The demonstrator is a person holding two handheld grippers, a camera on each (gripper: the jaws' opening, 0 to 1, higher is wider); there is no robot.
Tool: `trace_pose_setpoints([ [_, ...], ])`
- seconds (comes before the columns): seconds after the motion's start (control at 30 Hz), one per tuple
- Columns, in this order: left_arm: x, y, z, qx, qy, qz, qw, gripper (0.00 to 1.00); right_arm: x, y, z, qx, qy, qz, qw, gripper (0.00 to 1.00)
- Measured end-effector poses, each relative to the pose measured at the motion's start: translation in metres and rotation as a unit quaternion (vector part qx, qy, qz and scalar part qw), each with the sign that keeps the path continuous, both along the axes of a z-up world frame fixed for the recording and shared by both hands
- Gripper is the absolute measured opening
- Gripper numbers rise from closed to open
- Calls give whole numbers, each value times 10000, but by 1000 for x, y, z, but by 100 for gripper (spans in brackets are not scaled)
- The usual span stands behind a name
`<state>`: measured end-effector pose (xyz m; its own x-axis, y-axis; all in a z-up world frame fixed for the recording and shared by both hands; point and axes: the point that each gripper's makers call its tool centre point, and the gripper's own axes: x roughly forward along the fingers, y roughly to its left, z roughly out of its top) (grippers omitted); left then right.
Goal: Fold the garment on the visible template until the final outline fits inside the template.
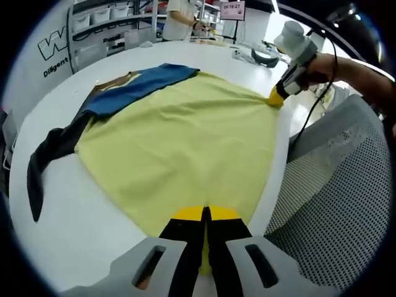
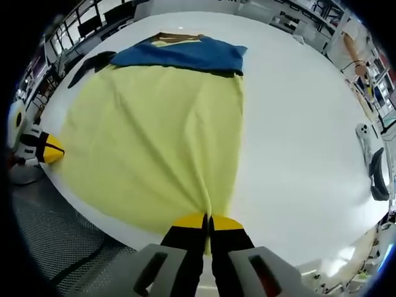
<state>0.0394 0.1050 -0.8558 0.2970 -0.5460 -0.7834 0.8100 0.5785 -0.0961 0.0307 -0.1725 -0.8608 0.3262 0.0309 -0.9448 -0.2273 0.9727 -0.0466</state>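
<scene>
A pale yellow garment point(image 1: 185, 136) lies spread on the white table point(image 1: 74, 216), with a blue part point(image 1: 139, 86) and a dark sleeve point(image 1: 52, 151) at its far side. A brown piece point(image 1: 117, 80) peeks out under the blue. My left gripper point(image 1: 206, 213) is shut on the garment's near edge. My right gripper point(image 1: 276, 97) pinches another corner at the table's edge. In the right gripper view, the right gripper point(image 2: 208, 219) is shut on the yellow garment point(image 2: 154, 130), which bunches into a ridge there. The left gripper point(image 2: 46, 148) holds the left edge. Blue part point(image 2: 185, 54) lies beyond.
A grey mesh chair point(image 1: 334, 198) stands close against the table's edge by both grippers. Grey hand-held devices point(image 2: 371, 161) lie on the table's right side. A person point(image 1: 179, 18) stands behind the far end, by shelves point(image 1: 105, 18) with bins.
</scene>
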Motion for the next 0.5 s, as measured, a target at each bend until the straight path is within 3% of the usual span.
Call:
trace_pose_setpoints([
  [0.5, -11, 14, 0, 87, 138, 49, 9999, 0, -7, 6, 0, -13, 170, 224, 9996, 4],
])
